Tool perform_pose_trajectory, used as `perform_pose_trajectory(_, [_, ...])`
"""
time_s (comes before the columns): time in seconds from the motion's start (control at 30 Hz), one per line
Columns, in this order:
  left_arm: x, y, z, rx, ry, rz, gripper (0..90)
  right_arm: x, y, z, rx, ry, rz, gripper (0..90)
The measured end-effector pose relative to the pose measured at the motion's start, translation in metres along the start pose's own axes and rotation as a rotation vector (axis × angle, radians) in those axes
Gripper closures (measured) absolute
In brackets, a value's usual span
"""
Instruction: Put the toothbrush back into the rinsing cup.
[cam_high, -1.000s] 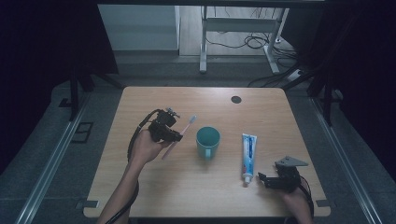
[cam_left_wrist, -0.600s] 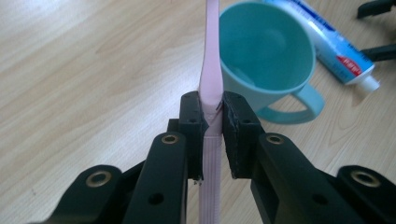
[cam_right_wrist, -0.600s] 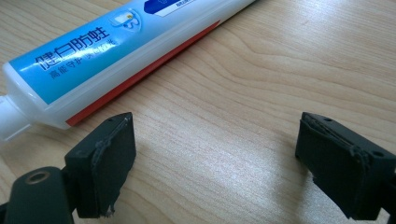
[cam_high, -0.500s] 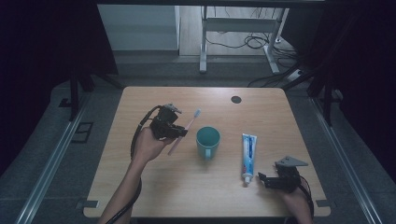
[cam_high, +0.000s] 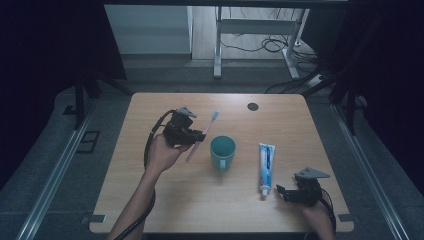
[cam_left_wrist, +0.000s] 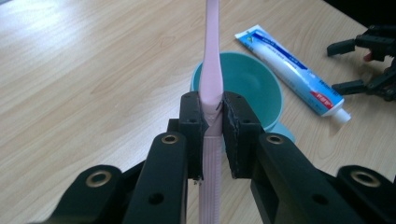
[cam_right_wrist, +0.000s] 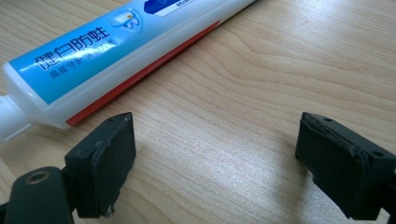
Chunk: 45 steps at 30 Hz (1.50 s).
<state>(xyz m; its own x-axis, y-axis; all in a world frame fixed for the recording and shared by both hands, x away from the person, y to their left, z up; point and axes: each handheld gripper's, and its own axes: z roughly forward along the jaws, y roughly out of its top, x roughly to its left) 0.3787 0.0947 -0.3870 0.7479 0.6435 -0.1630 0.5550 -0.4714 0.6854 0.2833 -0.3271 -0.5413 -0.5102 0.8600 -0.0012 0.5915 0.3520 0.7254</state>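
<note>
Pink toothbrush (cam_high: 202, 135) with blue head, tilted above the table, just beside teal cup (cam_high: 222, 151).

Wooden table (cam_high: 150, 200) with cup (cam_high: 222, 152), toothpaste (cam_high: 266, 161)

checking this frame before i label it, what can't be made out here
- Pink plastic toothbrush: its bristle head is cut off by the top edge in the left gripper view, and is too small to read in the high view.
- Blue-and-white toothpaste tube: the cap end is cut off by the left edge in the right gripper view.
</note>
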Motion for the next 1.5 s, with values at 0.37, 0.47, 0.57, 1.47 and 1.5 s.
perform_pose_trajectory(0.37, [-0.007,0.007,0.000,-0.068,-0.012,0.011,78.9,0.000,0.000,0.000,0.001,0.000,0.001,12.1])
perform_pose_trajectory(0.47, [-0.009,0.010,0.001,-0.079,-0.017,0.017,78.9,0.000,0.000,0.000,0.000,0.000,0.000,12.1])
perform_pose_trajectory(0.57, [-0.012,0.013,0.002,-0.091,-0.016,0.027,78.9,0.000,0.000,0.000,0.001,0.000,0.002,12.1])
perform_pose_trajectory(1.47, [-0.032,0.034,0.014,-0.196,-0.025,0.055,78.9,0.000,0.000,0.000,0.000,0.000,0.001,12.1])
perform_pose_trajectory(1.5, [-0.032,0.035,0.015,-0.200,-0.024,0.057,78.9,0.000,0.000,0.000,0.000,0.000,0.001,12.1])
